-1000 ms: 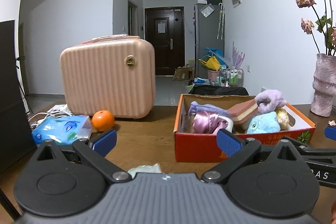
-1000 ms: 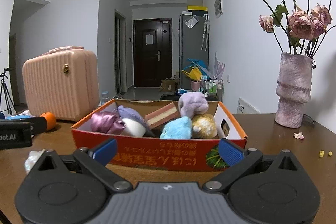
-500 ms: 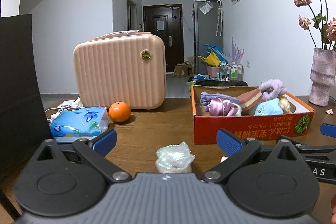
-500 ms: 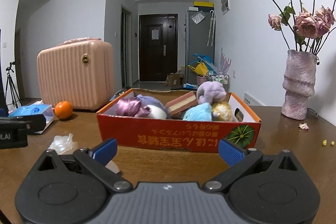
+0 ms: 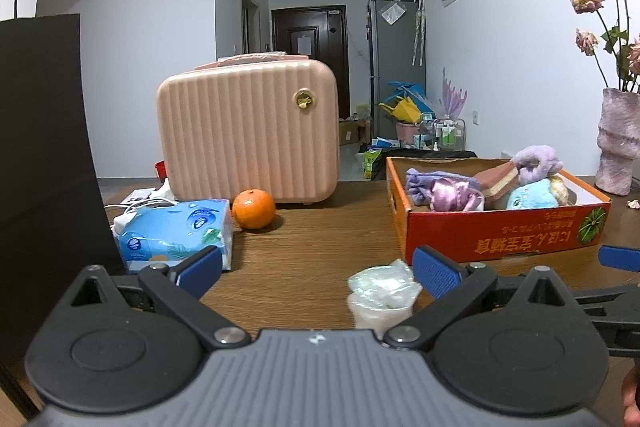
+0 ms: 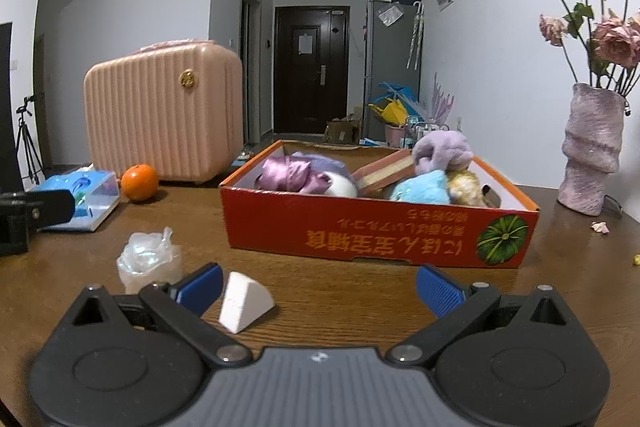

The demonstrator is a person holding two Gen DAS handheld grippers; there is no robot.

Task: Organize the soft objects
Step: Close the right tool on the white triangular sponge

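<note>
Soft objects point(image 6: 432, 183) boxed; both hand-held grippers, left point(image 5: 316, 271) and right point(image 6: 318, 285), spread wide, empty.

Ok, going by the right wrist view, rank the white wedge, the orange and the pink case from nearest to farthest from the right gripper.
1. white wedge, just ahead of the right gripper, by its left finger.
2. orange, far left on the table.
3. pink case, behind the orange.
</note>
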